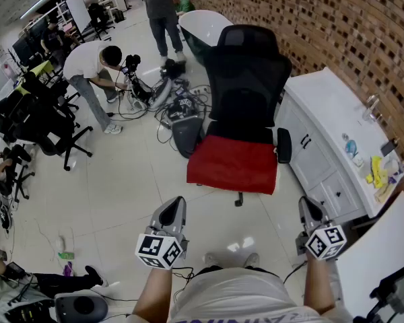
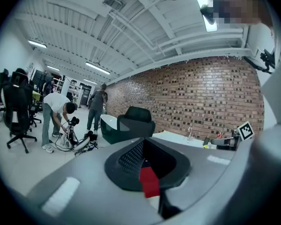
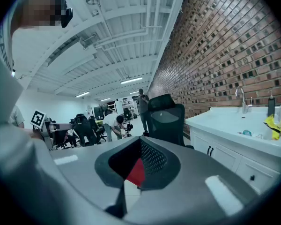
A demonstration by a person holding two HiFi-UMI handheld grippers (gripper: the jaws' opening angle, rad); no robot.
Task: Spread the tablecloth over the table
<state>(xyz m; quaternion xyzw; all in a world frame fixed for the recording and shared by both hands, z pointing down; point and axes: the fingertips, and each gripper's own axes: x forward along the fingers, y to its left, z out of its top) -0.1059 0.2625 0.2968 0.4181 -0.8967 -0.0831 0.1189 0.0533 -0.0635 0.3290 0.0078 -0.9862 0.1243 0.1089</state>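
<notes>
Head view: left tongs (image 1: 176,204) and right tongs (image 1: 306,204), both clenched, empty. White desk (image 1: 380,254) just right of right tongs. Ahead between them: red tablecloth (image 1: 233,165) on black chair (image 1: 246,79). Step: approach. Next, probably: open, reach forward, pinch near edge.

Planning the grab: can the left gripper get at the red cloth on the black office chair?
Likely yes: only white floor separates the left gripper from the red cloth, and nothing lies on it. Jaws are together; open first.

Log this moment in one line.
phase: before grasp | left gripper: shut, empty | right gripper: shut, empty | red cloth: on chair seat, untouched
</notes>
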